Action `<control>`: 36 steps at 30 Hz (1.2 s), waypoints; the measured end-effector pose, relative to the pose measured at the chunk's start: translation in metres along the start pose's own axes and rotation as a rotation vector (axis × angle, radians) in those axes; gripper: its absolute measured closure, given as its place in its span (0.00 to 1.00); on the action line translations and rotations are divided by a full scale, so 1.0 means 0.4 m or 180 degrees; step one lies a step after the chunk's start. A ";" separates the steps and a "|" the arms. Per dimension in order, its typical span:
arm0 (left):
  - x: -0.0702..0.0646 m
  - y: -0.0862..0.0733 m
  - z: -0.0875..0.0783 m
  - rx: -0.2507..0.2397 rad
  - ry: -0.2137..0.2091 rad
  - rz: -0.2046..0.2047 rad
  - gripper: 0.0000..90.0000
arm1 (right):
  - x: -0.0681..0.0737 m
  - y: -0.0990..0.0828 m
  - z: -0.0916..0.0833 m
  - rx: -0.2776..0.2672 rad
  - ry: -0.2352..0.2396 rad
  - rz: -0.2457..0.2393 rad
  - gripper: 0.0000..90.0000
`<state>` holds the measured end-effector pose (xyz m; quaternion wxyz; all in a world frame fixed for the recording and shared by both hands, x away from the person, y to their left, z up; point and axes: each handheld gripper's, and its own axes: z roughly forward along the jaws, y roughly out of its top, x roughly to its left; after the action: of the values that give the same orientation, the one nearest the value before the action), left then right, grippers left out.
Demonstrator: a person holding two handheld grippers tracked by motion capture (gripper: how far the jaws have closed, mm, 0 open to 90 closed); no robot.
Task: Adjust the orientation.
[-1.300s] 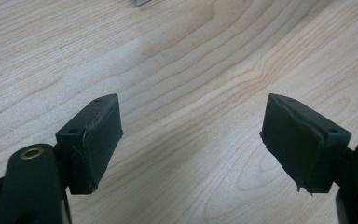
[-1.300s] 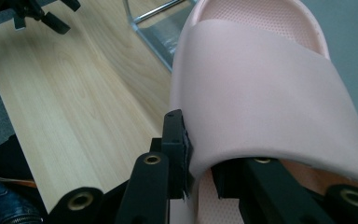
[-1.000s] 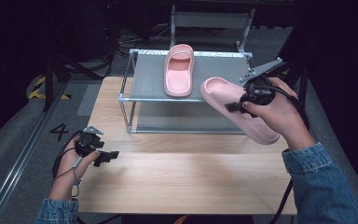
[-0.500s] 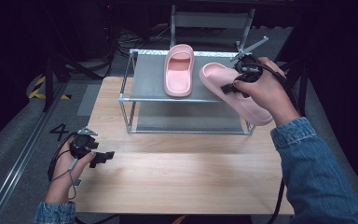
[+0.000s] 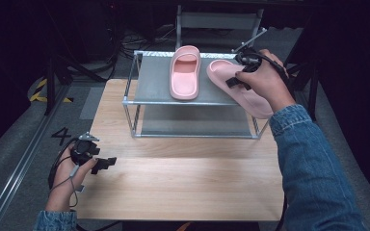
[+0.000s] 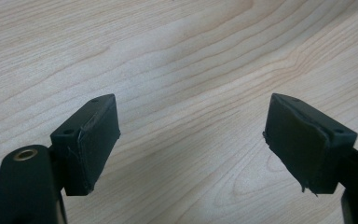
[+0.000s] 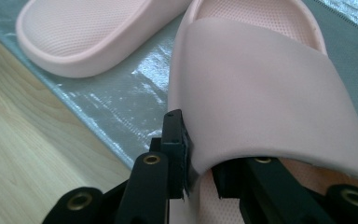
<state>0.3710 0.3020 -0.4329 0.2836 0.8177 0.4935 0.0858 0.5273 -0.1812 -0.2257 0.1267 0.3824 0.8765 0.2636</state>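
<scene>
At the near left of the wooden desk (image 5: 183, 183), the left gripper (image 5: 105, 163) rests low over the bare wood, its jaws spread wide with nothing between them. Farther back stands a metal rack (image 5: 154, 79). One pink slipper (image 5: 185, 72) lies flat on its top shelf. Just to its right, the right gripper (image 5: 235, 82) is clamped on the strap of a second pink slipper (image 5: 250, 94), which sits tilted over the shelf's right edge.
</scene>
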 end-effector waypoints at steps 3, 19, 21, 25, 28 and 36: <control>-0.002 0.002 0.003 0.0025 -0.0015 -0.0008 0.21 | -0.004 0.006 0.011 0.0021 -0.0024 0.0002 0.87; -0.007 0.016 0.020 0.0074 -0.0050 0.0054 0.20 | -0.008 0.060 0.084 0.0180 -0.0164 0.0138 0.85; -0.007 0.019 0.020 0.0065 -0.0057 0.0072 0.20 | -0.010 0.059 0.088 0.0151 -0.0167 0.0162 0.84; -0.007 0.023 0.023 0.0067 -0.0057 0.0091 0.20 | -0.003 0.053 0.086 0.0086 -0.0190 0.0102 0.74; -0.012 0.030 0.031 0.0097 -0.0072 0.0118 0.20 | 0.001 0.040 0.076 -0.0043 -0.0185 0.0132 0.66; -0.026 0.060 0.043 0.0135 -0.0146 0.0205 0.20 | 0.003 -0.018 -0.005 -0.0394 -0.0220 0.0054 0.57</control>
<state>0.3910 0.2781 -0.4324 0.2746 0.8408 0.4620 0.0656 0.5212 -0.1853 -0.2281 0.1780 0.3901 0.8504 0.3050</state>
